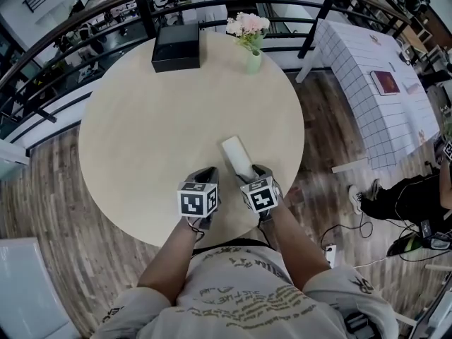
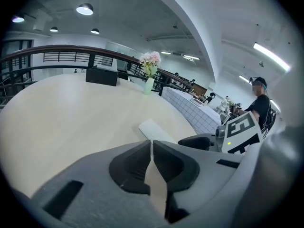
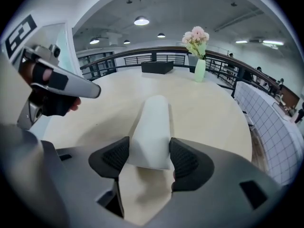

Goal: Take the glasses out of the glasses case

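Currently the glasses case [image 3: 152,127], a closed white oblong, lies flat on the round beige table [image 1: 141,140] near the edge closest to the person. Its long axis points away across the tabletop. The right gripper [image 3: 148,148] is angled steeply down onto the case's near end, and its two dark ribbed pads press against the case's opposite long sides, so the case is clamped between them. The left gripper [image 2: 151,144] is just to the left of the case and apart from it. Its jaws are closed together with nothing between them, and only bare tabletop shows past their tips. At the far side of the table stand a black box [image 1: 176,46] and a green vase of pink flowers [image 1: 252,51], both well clear of the case.
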`<state>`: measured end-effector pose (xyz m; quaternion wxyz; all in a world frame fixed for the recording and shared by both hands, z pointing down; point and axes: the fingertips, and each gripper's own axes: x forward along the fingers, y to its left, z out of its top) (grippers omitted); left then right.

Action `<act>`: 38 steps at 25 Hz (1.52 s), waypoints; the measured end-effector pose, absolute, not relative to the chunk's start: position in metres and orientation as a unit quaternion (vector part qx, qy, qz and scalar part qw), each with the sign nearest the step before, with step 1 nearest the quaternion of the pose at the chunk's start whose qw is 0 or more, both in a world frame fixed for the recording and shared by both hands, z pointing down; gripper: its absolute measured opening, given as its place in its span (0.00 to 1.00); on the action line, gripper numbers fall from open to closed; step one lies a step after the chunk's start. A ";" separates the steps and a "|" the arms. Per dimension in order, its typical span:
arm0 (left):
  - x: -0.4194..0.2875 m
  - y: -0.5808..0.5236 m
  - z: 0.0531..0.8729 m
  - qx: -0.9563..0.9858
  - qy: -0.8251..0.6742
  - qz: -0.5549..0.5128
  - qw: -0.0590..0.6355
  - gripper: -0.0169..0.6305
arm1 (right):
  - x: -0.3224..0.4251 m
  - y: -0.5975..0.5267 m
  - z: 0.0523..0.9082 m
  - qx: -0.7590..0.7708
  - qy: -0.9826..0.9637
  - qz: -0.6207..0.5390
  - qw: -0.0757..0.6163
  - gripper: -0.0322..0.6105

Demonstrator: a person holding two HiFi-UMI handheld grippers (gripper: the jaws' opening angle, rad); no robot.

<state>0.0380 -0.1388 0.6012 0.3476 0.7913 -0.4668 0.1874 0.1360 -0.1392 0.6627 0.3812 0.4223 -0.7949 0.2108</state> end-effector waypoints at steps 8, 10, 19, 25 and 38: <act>0.055 -0.167 0.638 0.766 -0.449 0.161 0.431 0.15 | 0.137 -0.140 0.677 0.410 -0.797 0.258 0.360 0.49; 0.055 -0.172 0.647 0.748 -0.446 0.136 0.472 0.16 | 0.137 -0.140 0.679 0.404 -0.799 0.270 0.353 0.50; 0.066 -0.178 0.667 0.718 -0.426 0.099 0.542 0.17 | 0.145 -0.144 0.668 0.375 -0.818 0.334 0.281 0.50; 0.080 -0.186 0.665 0.712 -0.409 0.057 0.568 0.18 | 0.153 -0.145 0.657 0.368 -0.822 0.365 0.237 0.49; 0.093 -0.194 0.657 0.707 -0.380 -0.003 0.596 0.21 | 0.160 -0.150 0.650 0.376 -0.823 0.357 0.232 0.45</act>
